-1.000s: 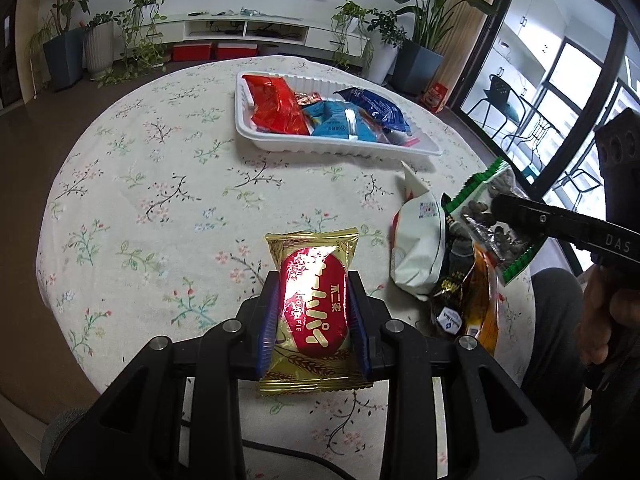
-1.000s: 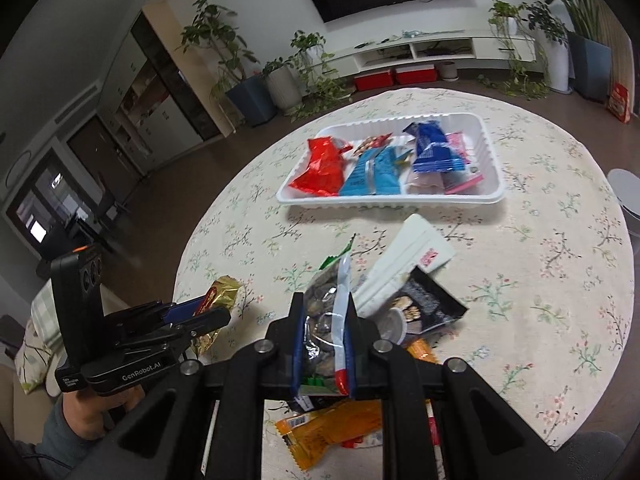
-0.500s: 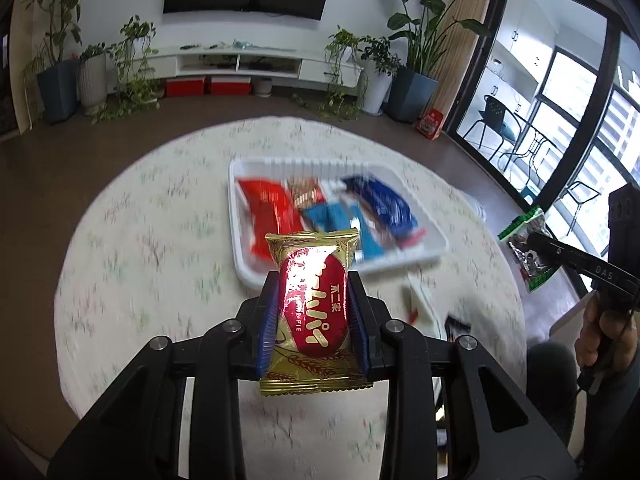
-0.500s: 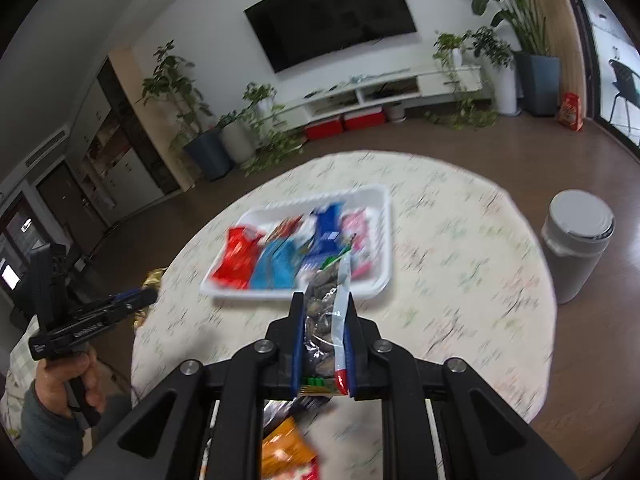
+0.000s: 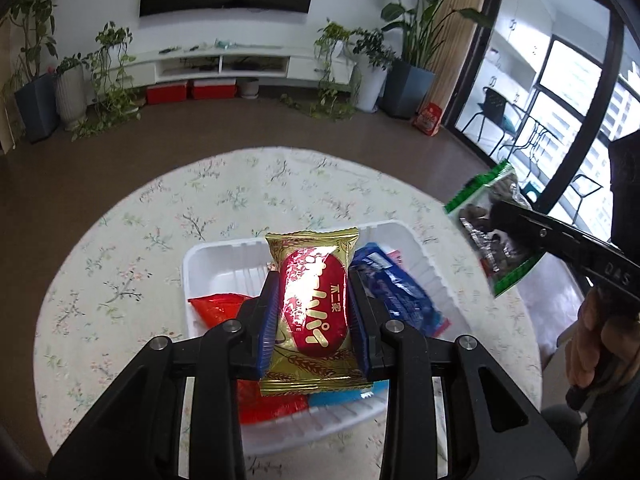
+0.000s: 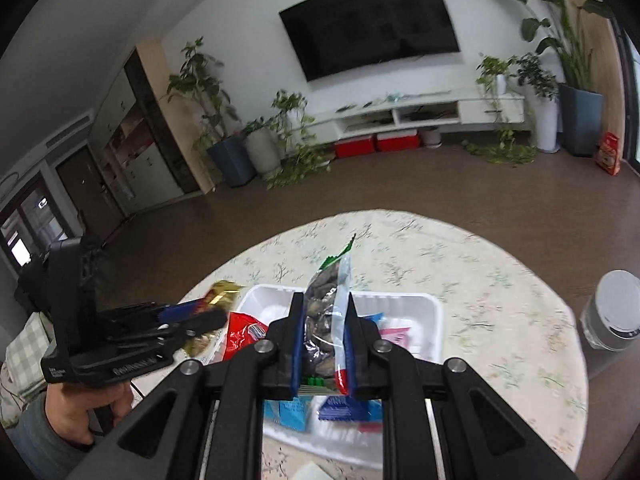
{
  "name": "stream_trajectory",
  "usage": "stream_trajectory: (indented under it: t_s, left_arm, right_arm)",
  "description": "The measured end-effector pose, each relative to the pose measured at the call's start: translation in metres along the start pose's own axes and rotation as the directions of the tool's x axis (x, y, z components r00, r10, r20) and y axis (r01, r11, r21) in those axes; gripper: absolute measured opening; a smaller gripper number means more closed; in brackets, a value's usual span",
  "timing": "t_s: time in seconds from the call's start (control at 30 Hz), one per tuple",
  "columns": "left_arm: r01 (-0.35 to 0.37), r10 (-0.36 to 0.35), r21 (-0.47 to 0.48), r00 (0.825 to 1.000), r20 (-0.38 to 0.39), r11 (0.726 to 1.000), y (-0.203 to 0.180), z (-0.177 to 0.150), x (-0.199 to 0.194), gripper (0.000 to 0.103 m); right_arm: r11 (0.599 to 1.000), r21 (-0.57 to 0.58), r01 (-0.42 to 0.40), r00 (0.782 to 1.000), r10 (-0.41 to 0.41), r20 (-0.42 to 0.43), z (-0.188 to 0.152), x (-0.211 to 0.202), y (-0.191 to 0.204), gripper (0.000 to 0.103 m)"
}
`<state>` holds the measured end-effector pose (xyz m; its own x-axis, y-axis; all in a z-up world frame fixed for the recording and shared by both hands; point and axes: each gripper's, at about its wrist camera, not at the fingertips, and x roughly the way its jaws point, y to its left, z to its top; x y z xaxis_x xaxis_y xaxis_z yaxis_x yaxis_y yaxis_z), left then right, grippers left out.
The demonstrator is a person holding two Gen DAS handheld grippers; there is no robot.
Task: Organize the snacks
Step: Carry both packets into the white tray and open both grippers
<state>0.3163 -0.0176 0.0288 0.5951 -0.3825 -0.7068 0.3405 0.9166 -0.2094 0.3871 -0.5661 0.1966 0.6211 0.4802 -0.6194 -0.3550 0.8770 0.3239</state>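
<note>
Both grippers hang over the white tray (image 5: 208, 258) on the flowered bench (image 5: 120, 264). The left gripper (image 5: 314, 312) has its jaws clamped on a gold-and-red snack packet (image 5: 312, 304). The right gripper (image 6: 322, 340) pinches a clear, green-edged bag of dark nuts (image 6: 324, 312). Red and blue packets lie in the tray beneath the jaws.

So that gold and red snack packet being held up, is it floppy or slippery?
The gold and red packet probably holds its shape: it stands upright, unbent, between the left hand-held gripper fingers. Its glossy, glaring wrapper looks slippery. Likely light.
</note>
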Motion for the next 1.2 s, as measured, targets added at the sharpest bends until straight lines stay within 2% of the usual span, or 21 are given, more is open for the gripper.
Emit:
stream_trajectory:
  t_s: [0.2, 0.4, 0.7, 1.0, 1.07, 1.2]
  left_arm:
    - [-0.033, 0.034, 0.017, 0.997, -0.067, 0.999, 0.0, -0.018, 0.058, 0.029]
    - [-0.059, 0.063, 0.057, 0.994, -0.084, 0.997, 0.002, -0.032, 0.082, 0.029]
    - [-0.076, 0.083, 0.077, 0.992, -0.093, 0.994, -0.003, -0.039, 0.101, 0.03]
    - [-0.09, 0.097, 0.074, 0.991, -0.087, 0.993, 0.001, -0.041, 0.103, 0.032]
    - [-0.093, 0.099, 0.074, 0.992, -0.084, 0.993, 0.002, -0.041, 0.102, 0.044]
    - [-0.092, 0.099, 0.084, 0.992, -0.076, 0.992, 0.001, -0.04, 0.1, 0.049]
  right_arm:
    - [0.999, -0.044, -0.008, 0.994, 0.003, -0.111, -0.013, 0.066, 0.007, 0.018]
    - [0.998, -0.068, 0.008, 0.98, -0.022, -0.197, -0.032, 0.102, 0.003, 0.018]
    - [0.997, -0.072, 0.02, 0.978, -0.035, -0.208, -0.046, 0.112, -0.002, 0.019]
    - [0.997, -0.069, 0.028, 0.978, -0.041, -0.203, -0.047, 0.112, 0.0, 0.028]
    - [0.997, -0.068, 0.027, 0.979, -0.04, -0.198, -0.046, 0.11, 0.001, 0.033]
    - [0.998, -0.065, 0.027, 0.981, -0.039, -0.189, -0.045, 0.106, 0.002, 0.036]
